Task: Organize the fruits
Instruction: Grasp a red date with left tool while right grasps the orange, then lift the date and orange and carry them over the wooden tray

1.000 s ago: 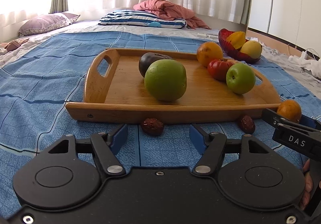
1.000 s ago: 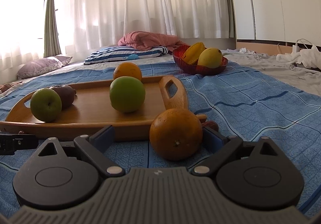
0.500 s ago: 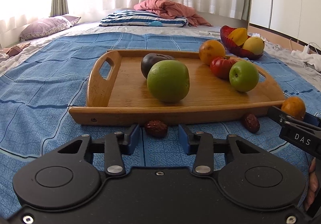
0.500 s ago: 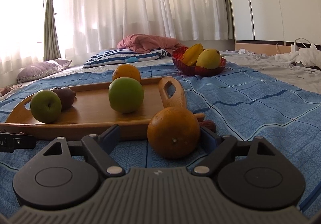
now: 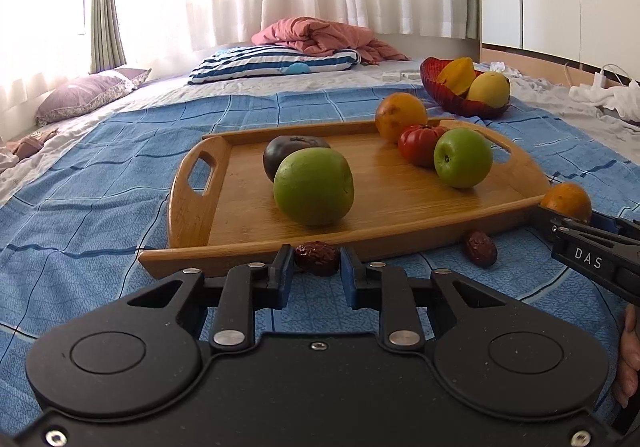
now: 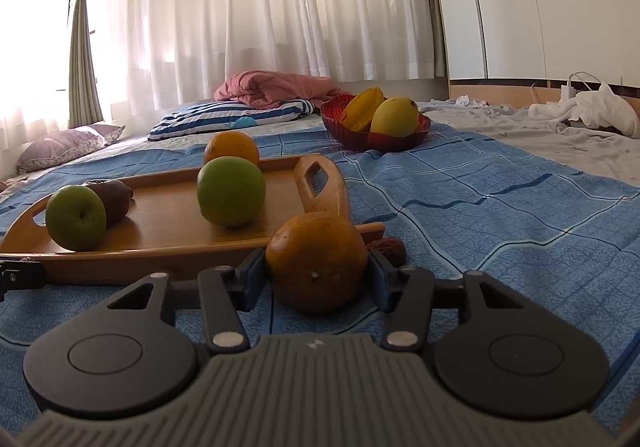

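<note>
Wooden tray (image 5: 404, 207) waits just ahead as I finish both pickups off the bed: my left hand-held gripper (image 5: 317, 271) has just closed on a dried date (image 5: 317, 251), my right hand-held gripper (image 6: 316, 275) on an orange (image 6: 316, 261), and each now needs lifting over the rim.

A: Your tray (image 5: 392, 203) is wood, smooth satin grain. Bedspread (image 5: 100, 183) is woven cloth, matt.

B: Fruit?

A: Green apple (image 5: 463, 157) glossy, date (image 5: 317, 252) wrinkled and dull, orange (image 6: 317, 267) pitted. Your left gripper (image 5: 316, 273) is matt black plastic.
</note>
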Motion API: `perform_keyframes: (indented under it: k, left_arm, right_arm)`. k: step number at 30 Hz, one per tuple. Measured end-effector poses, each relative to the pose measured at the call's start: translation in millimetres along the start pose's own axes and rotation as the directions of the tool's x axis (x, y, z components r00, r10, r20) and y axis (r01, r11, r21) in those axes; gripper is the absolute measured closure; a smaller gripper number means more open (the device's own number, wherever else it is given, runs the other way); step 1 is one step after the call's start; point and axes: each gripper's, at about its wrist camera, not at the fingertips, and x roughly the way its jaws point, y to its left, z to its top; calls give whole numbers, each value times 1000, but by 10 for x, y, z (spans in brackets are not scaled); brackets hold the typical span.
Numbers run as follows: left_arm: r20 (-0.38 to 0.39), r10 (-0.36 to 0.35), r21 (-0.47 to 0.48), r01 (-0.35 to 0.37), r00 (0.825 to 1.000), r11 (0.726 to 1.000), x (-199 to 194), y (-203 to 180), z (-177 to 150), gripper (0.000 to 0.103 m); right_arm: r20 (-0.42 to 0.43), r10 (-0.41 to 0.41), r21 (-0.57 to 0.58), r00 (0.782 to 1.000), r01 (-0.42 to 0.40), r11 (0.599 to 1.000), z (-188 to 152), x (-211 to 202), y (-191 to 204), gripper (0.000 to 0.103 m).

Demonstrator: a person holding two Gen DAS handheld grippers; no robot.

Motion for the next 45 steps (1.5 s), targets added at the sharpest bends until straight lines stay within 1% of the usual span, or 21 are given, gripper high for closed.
perform_keyframes:
  k: [3, 8, 14, 22, 26, 29, 33, 37, 41, 45]
  left_arm:
    - [9, -5, -9, 5, 1000, 1000, -56, -19, 51, 79]
    - [27, 6, -11, -6, 1000, 1000, -139, -1, 126, 79]
    - [42, 39, -30, -38, 998, 999, -175, 149, 217, 79]
    - [27, 58, -75, -56, 998, 996, -51, 363, 303, 79]
    - [17, 60, -95, -59, 998, 994, 44, 446, 351, 79]
    - [11, 72, -93, -70, 997, 993, 128, 487, 374, 79]
    - [2, 80, -107, -79, 997, 991, 255, 558, 401, 79]
    - [-5, 66, -131, -66, 998, 989, 375, 635, 428, 79]
    - [-15, 49, -154, -51, 999, 987, 487, 703, 450, 79]
    - [-27, 48, -149, -51, 998, 987, 593, 715, 445, 79]
  right_arm:
    - [-3, 33, 17, 999, -33, 999, 47, -34, -30, 47]
    - [31, 41, 15, 999, -41, 999, 119, -156, -25, 47]
    - [29, 83, 31, 996, -84, 996, 206, -200, 41, 47]
    - [20, 154, 1, 988, -154, 988, 334, -123, 308, 47]
    - [-7, 203, -13, 979, -203, 979, 401, -10, 467, 47]
    - [-35, 239, -10, 970, -240, 971, 461, 92, 596, 47]
    - [-55, 244, 1, 968, -245, 970, 550, 247, 715, 47]
    - [-74, 247, 20, 966, -246, 969, 604, 389, 784, 47]
    - [-95, 234, 11, 968, -234, 972, 592, 496, 858, 47]
    - [-123, 227, -1, 966, -229, 973, 550, 561, 904, 47]
